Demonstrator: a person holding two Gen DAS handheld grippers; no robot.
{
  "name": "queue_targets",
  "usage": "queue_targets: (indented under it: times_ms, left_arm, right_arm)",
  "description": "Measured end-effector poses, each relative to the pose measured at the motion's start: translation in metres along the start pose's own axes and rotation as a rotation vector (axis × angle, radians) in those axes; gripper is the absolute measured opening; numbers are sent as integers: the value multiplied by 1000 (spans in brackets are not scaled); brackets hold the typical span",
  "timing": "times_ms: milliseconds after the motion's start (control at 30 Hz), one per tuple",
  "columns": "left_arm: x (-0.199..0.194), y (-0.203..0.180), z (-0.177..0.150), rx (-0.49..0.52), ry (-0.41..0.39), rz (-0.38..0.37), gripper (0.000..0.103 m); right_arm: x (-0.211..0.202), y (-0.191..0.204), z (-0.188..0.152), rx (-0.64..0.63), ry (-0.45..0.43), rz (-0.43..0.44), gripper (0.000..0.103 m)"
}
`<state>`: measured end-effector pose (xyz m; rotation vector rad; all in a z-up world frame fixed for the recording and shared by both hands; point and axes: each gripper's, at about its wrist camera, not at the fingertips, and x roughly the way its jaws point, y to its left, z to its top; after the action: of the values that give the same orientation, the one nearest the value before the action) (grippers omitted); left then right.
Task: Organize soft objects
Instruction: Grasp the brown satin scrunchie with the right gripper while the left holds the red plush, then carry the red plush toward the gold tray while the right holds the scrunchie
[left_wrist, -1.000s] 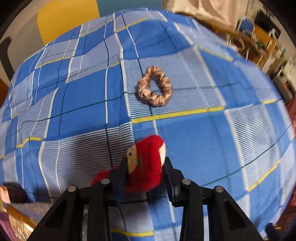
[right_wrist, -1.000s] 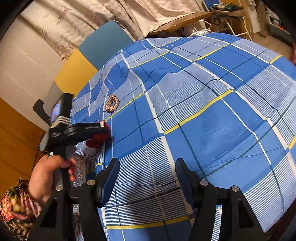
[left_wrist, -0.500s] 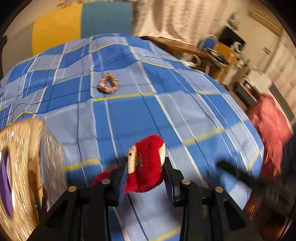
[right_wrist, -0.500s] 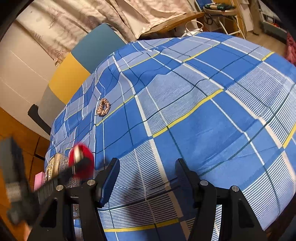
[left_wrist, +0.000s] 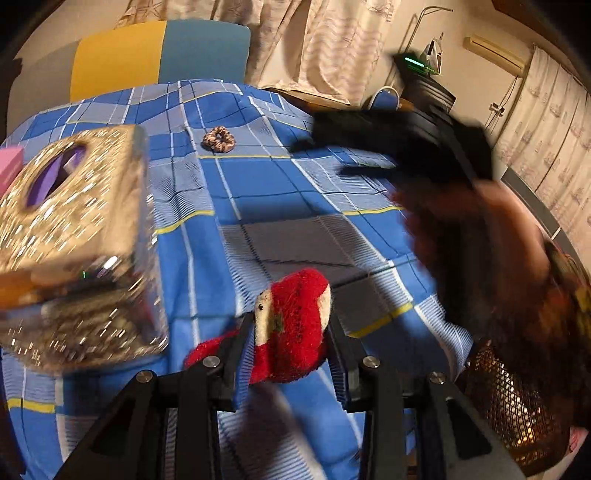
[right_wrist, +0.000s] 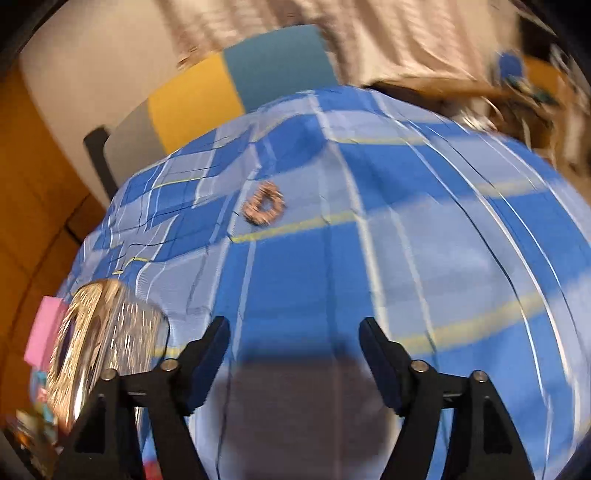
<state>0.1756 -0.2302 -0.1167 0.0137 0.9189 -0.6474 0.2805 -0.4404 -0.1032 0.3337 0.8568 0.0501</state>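
Left gripper (left_wrist: 288, 354): fingers pinch the red plush (left_wrist: 291, 325) at its sides, part of it bulging ahead of the tips and a red tail hanging out past the left finger. Glitter box (left_wrist: 74, 229) sits left of the fingers, close, its top hole showing purple inside. The mesh basket (left_wrist: 509, 398) sits low to their right; I can't tell which is the drop target. Either way, I'd keep the pinch firm until the plush is over the opening, then let go low so it doesn't bounce off the rim. The gripper is pitched down toward the bed (left_wrist: 258, 192).

Scrunchie (left_wrist: 218, 139) lies flat on the bed, well ahead of the left fingers and slightly left, untouched.

Right gripper (right_wrist: 293, 360): fingers spread wide with nothing between them, and they've just been opening. It's also pitched down; view is blurred. In this view the scrunchie (right_wrist: 264, 203) is far ahead, just left of centre. Likely the next pick: centre the fingers across the ring and press down into the sheet before closing.

The right hand (left_wrist: 480, 236) is a blur to the right of the left fingers, so I'd watch for the arms crossing.
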Motion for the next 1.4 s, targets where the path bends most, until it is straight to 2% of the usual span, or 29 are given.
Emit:
queue_targets:
  times_ms: [133,267,467,533,567,600,667,700,800,1100,1400]
  left_arm:
    - [-8,14,-9,-26,-5,-37,35]
    - [-11,28,-16,-57,-2,-79,35]
    - [-9,38,-21,-80,7,-121,35]
    - [-9,39,-23,-81,9,-129,35]
    - [-7,40,-23,-87,11,-136,35]
    - [-10,38,-27,-91,13,-139,35]
    - [-9,38,-28,-95,13,-143,35]
    - [-10,38,-30,-96,13,-144,35]
    - [-11,36,-32,-99,15,-143,35]
    - [-25,43,-47,-135,7,-138,35]
    - [-58,45,-62,-155,-48,-135,35]
  right_arm:
    - [62,26,48,-47,31,-30,77]
    - [115,49,81,-117,71,-108,77]
    - [166,64,103,-155,104,-174,77]
    - [175,69,103,-182,111,-197,74]
    - [179,70,103,-193,115,-188,65]
    - [182,70,102,-195,125,-177,49]
    - [185,67,100,-183,146,-174,34]
    - [183,67,99,-178,137,-172,22]
    - [173,60,96,-137,142,-146,19]
    - [90,56,61,-122,101,-77,19]
    - [-33,36,-19,-70,23,-23,19]
